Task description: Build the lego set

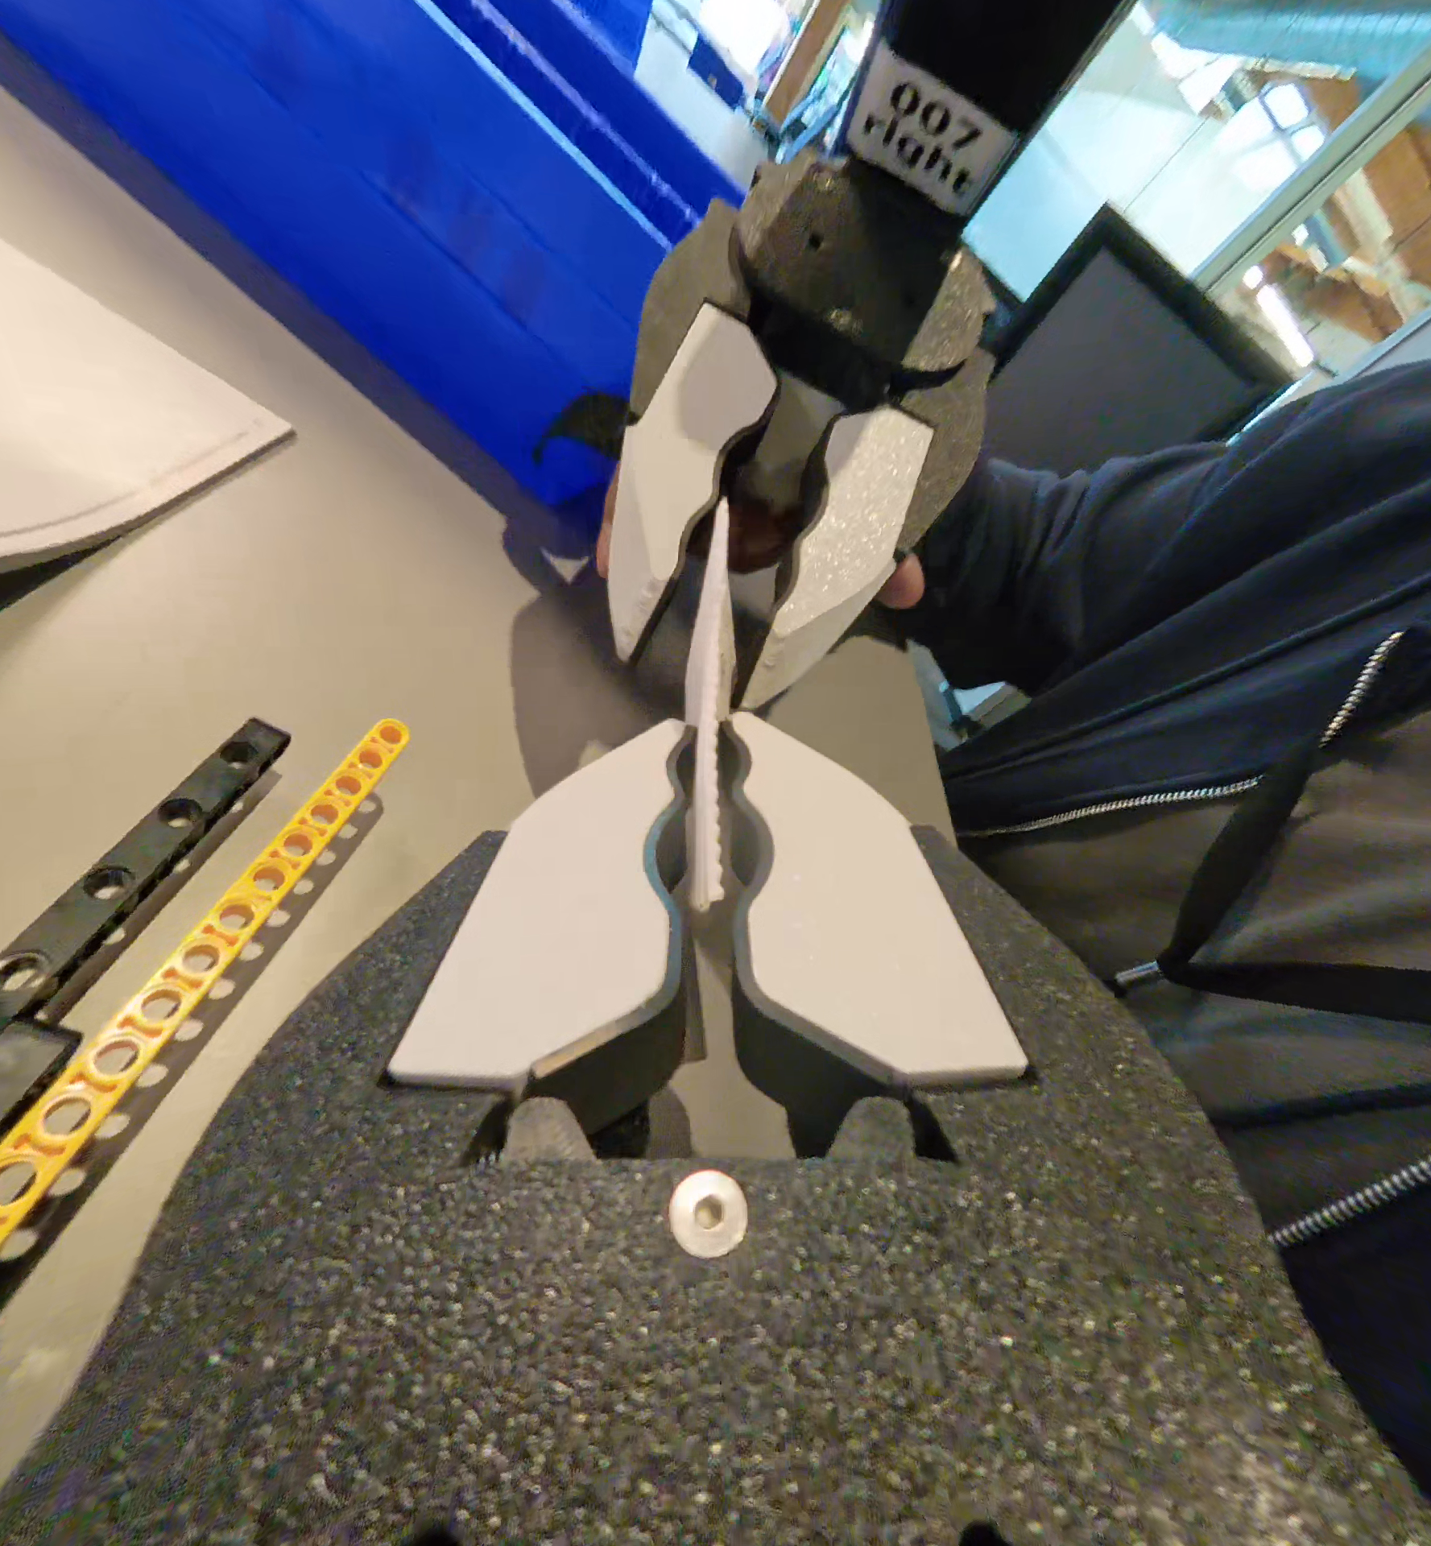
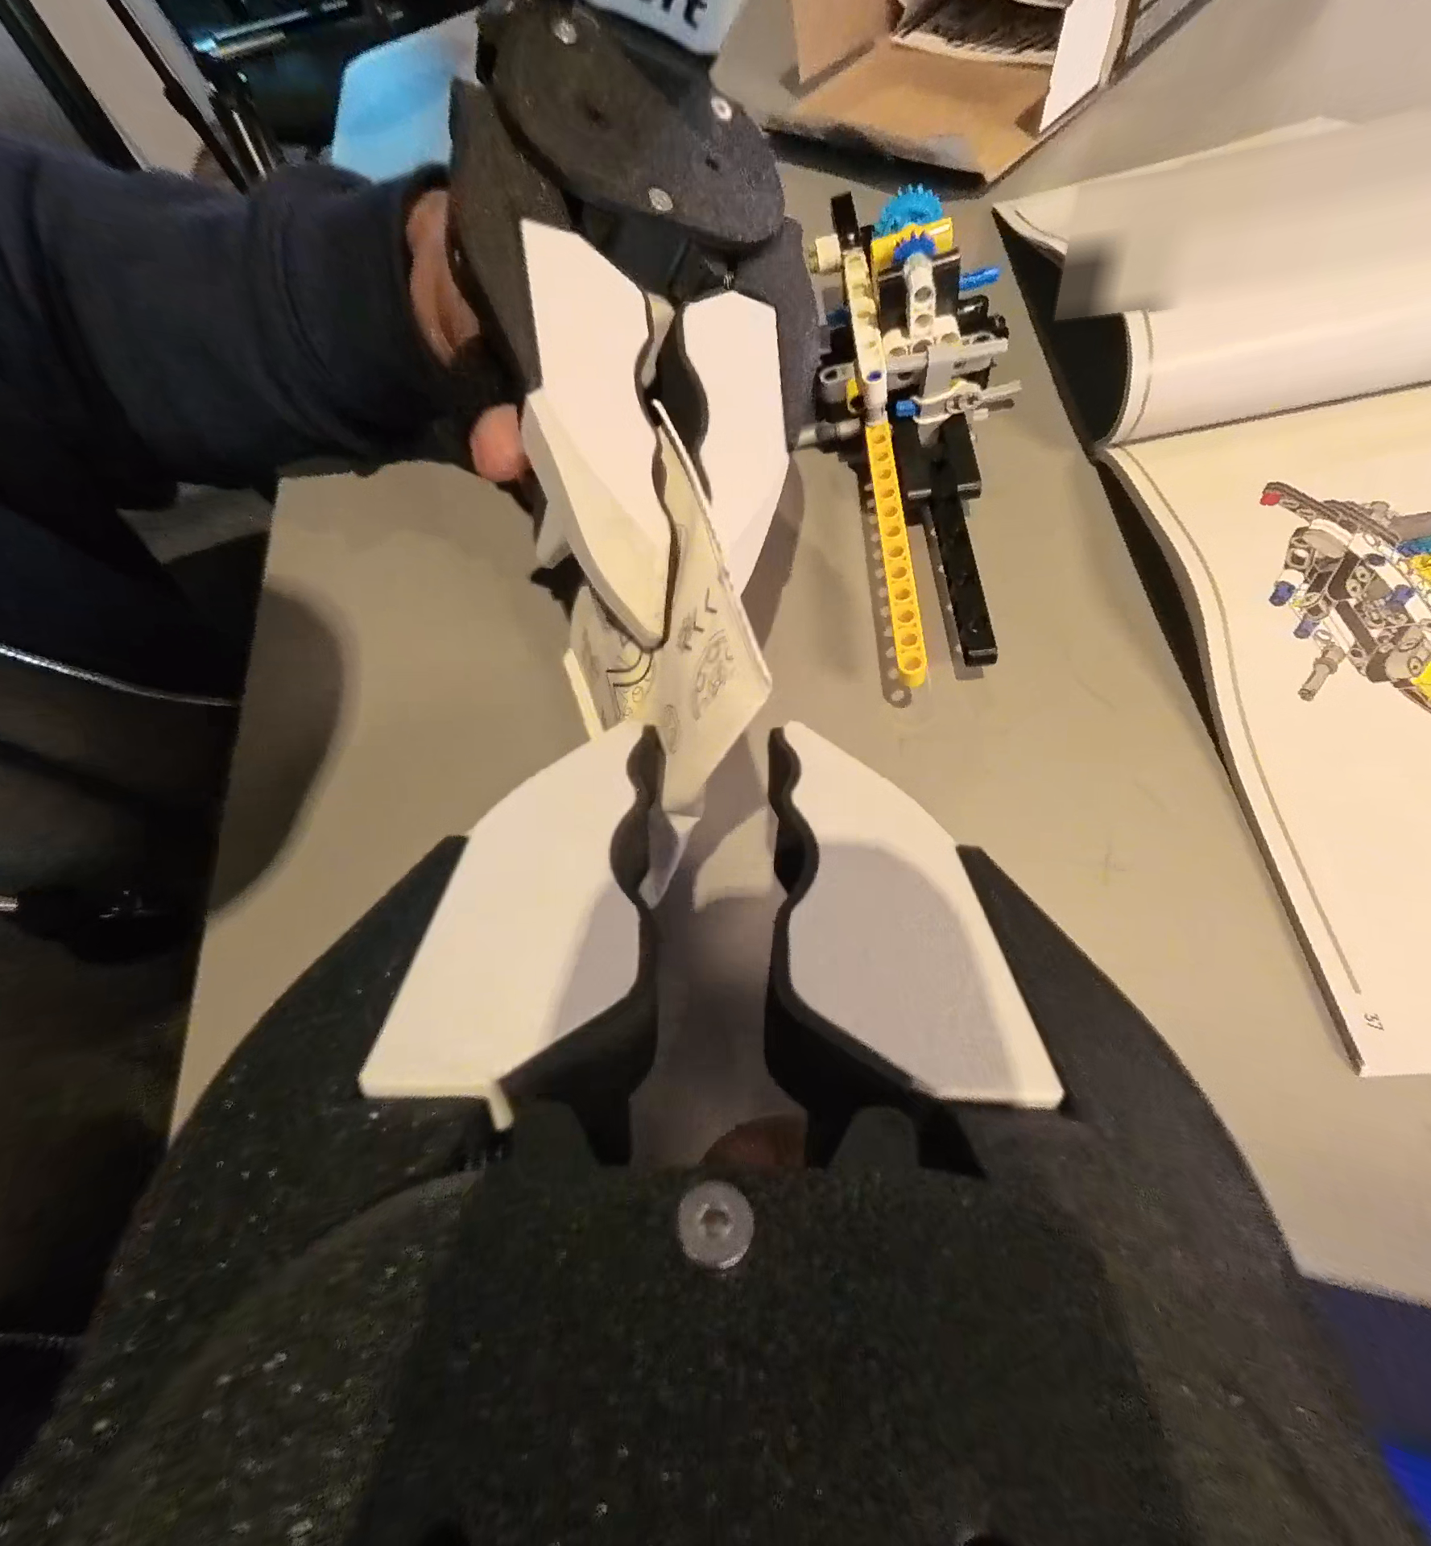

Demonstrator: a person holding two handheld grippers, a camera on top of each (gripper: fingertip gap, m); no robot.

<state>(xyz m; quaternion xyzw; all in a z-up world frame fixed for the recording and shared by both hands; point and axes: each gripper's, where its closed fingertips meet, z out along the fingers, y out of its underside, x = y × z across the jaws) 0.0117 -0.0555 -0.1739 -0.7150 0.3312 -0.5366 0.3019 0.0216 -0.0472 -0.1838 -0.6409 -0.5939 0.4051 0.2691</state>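
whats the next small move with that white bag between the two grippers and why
Probably shut the right gripper on the white bag. The left gripper already clamps one end, while the right's jaws stand open around the other, so nothing grips that end yet.

Half-built lego model [image 2: 912, 351] – upright; table [image 2: 988, 795].

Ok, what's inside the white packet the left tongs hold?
Contents hidden: the white packet is opaque, showing only printed drawings outside. Left tongs clamp it; right tongs stand open around its lower corner.
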